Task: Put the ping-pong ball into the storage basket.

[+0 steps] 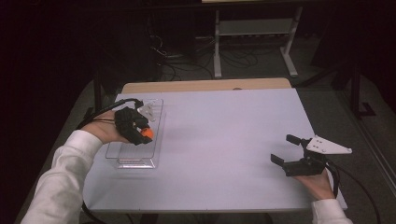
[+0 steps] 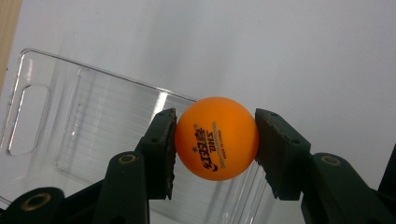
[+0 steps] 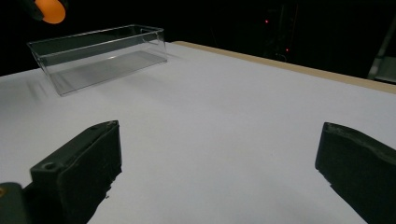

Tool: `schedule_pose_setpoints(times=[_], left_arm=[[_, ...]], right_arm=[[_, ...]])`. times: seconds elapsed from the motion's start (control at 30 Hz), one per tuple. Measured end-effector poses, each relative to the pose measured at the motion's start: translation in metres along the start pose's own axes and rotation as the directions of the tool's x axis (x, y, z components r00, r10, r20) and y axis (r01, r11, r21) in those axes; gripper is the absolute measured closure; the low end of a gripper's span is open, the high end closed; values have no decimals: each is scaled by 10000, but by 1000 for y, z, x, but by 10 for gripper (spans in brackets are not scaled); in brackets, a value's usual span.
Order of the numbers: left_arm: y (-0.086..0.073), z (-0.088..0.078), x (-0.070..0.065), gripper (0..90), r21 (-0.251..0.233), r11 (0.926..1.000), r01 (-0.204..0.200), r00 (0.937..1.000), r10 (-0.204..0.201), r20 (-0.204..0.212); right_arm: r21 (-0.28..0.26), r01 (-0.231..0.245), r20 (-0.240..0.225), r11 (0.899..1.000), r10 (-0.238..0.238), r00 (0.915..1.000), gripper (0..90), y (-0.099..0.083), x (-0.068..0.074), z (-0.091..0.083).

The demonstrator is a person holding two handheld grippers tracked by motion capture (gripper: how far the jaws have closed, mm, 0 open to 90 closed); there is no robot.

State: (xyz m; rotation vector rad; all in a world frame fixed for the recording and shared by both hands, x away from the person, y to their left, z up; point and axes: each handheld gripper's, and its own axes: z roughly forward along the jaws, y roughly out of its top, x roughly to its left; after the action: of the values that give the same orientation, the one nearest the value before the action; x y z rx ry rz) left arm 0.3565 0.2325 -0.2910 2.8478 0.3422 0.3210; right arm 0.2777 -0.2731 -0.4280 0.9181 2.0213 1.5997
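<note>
An orange table-tennis ball (image 2: 216, 138) with dark print sits between the pads of my left gripper (image 2: 215, 149), which is shut on it. In the high view that gripper (image 1: 142, 134) holds the ball (image 1: 147, 133) above a clear plastic bin (image 1: 134, 156) at the table's left. From the right gripper view the ball (image 3: 50, 10) hangs above the bin (image 3: 100, 53) at top left. My right gripper (image 1: 286, 149) stands open near the table's right front, its jaws wide apart over bare tabletop (image 3: 219, 154) with nothing between them.
The white table (image 1: 224, 140) has a wooden strip along its far edge. Beyond it stand a metal frame with a shelf (image 1: 254, 28) and cables on the dark floor. The bin lies lengthwise near the table's left edge.
</note>
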Motion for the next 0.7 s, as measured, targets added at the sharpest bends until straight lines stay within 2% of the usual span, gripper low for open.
schedule_pose_setpoints(times=[0.2, 0.7], left_arm=[[-1, 5, -1, 508, 580, 9983, -97, 9998, 86, 191], [-2, 12, -2, 508, 680, 9975, -183, 9994, 163, 299]], right_arm=[[6, 42, -14, 10000, -42, 10000, 0, 0, 0, 0], [11, 34, 6, 10000, -34, 10000, 0, 0, 0, 0]])
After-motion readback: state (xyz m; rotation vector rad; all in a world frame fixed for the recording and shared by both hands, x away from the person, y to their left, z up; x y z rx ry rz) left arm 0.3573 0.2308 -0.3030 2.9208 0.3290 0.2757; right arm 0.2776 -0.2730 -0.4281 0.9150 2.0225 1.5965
